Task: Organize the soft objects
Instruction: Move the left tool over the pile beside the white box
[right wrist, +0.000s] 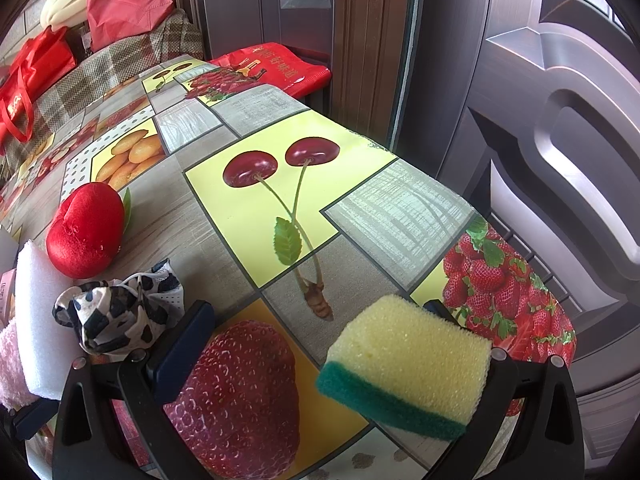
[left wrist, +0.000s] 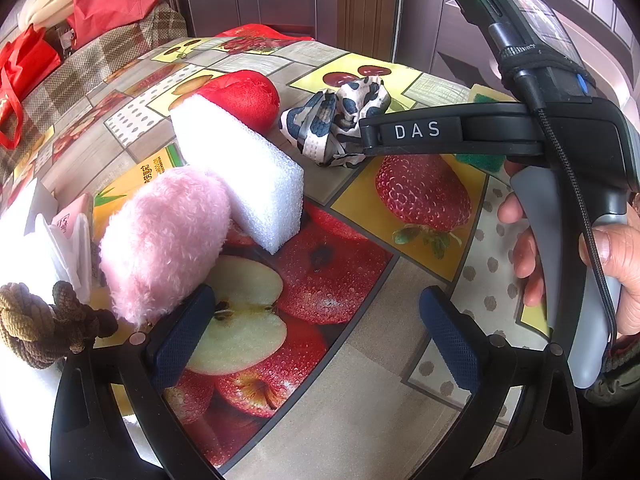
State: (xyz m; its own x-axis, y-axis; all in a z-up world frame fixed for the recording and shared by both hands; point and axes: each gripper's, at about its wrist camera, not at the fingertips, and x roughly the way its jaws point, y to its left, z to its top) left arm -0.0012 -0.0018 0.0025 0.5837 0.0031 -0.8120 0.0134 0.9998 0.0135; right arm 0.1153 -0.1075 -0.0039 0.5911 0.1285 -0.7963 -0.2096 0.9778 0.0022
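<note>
On the fruit-print table, a pink fluffy toy (left wrist: 164,240), a white foam block (left wrist: 240,172) and a red plush (left wrist: 244,96) lie close together at the left. A cow-print cloth (left wrist: 340,124) lies behind them. My left gripper (left wrist: 320,332) is open and empty, its left finger beside the pink toy. My right gripper (right wrist: 324,344) is open; a yellow-and-green sponge (right wrist: 404,364) rests against its right finger. The cow-print cloth (right wrist: 120,312), red plush (right wrist: 86,232) and foam block (right wrist: 40,320) show at the left of the right wrist view.
A brown knotted rope (left wrist: 36,328), white tissues (left wrist: 68,248) and a yellow-green box (left wrist: 132,176) sit at the left. Red bags (right wrist: 32,76) and a plaid-covered seat (right wrist: 120,64) lie beyond the table. A door (right wrist: 540,140) stands right of the table edge (right wrist: 440,176).
</note>
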